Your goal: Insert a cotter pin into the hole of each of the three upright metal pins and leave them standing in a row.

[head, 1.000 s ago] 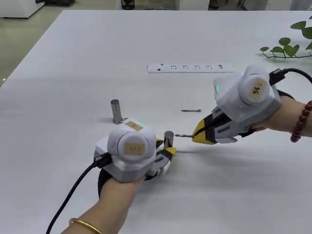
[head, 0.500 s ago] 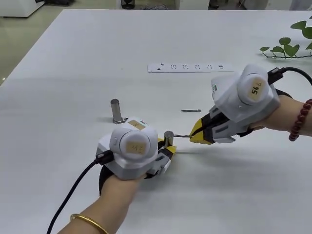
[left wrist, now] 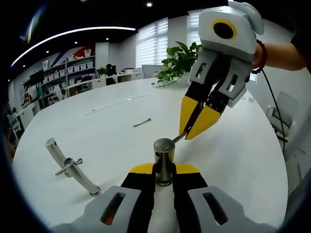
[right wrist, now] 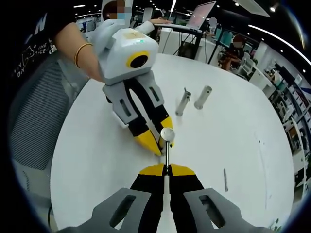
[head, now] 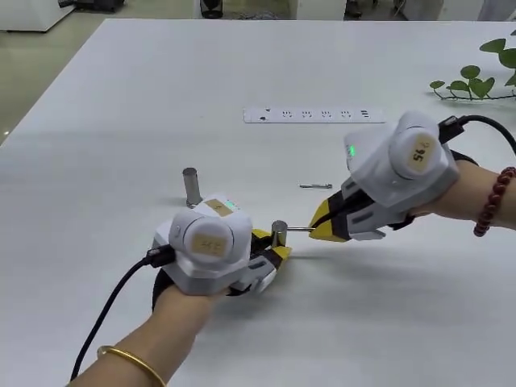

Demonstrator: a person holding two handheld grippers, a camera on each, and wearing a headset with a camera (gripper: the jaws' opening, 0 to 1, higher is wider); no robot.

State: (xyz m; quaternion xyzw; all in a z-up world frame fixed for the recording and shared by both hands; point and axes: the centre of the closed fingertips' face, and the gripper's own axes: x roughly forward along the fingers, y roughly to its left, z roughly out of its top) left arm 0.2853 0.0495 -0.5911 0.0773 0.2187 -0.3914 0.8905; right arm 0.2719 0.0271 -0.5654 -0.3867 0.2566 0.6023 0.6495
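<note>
Centre frame: clamps stiff, likely slippery metal pin (head: 279, 233) low with left gripper (head: 276, 251); pinches thin, probably bendable cotter pin (head: 300, 229) by its end with right gripper (head: 320, 229).

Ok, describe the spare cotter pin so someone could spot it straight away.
Start at the white power strip on the far side of the table and come toward the near edge. Between it and the right gripper a thin grey cotter pin lies flat on bare tabletop. Unlike the other cotter pin, clamped in that gripper, and the upright metal pins, nothing touches it.
</note>
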